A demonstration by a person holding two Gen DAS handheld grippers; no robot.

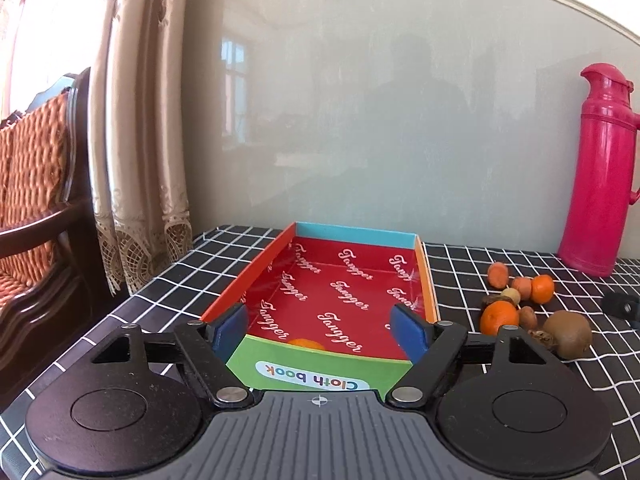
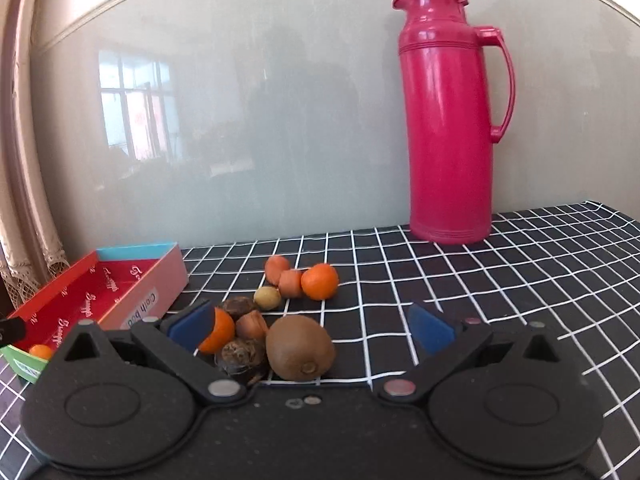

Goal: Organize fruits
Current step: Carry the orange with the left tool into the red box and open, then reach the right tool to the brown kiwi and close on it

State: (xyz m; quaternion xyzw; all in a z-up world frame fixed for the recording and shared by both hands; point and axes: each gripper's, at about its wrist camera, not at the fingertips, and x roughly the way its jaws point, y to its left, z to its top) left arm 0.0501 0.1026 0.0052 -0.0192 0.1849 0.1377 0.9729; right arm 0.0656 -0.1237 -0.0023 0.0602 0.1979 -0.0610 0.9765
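A red-lined cardboard box (image 1: 427, 280) lies open on the checked tablecloth. One orange (image 1: 306, 344) rests inside it at the near end. My left gripper (image 1: 318, 320) is open, its blue pads straddling the box's near end, with nothing between them. To the box's right lies a pile of fruit: two oranges (image 1: 499, 317), a kiwi (image 1: 568, 334) and small brown and orange-red pieces. In the right wrist view my right gripper (image 2: 312, 324) is open around the pile's near part. The kiwi (image 2: 300, 348), a half-hidden orange (image 2: 218, 330) and walnuts (image 2: 242, 354) sit between its fingers.
A tall pink thermos (image 2: 448, 120) stands against the wall behind the fruit. A curtain (image 1: 132, 120) and a wooden chair (image 1: 36, 200) are left of the table. A small black object (image 1: 622, 304) lies at the far right. The table's left edge runs close to the box.
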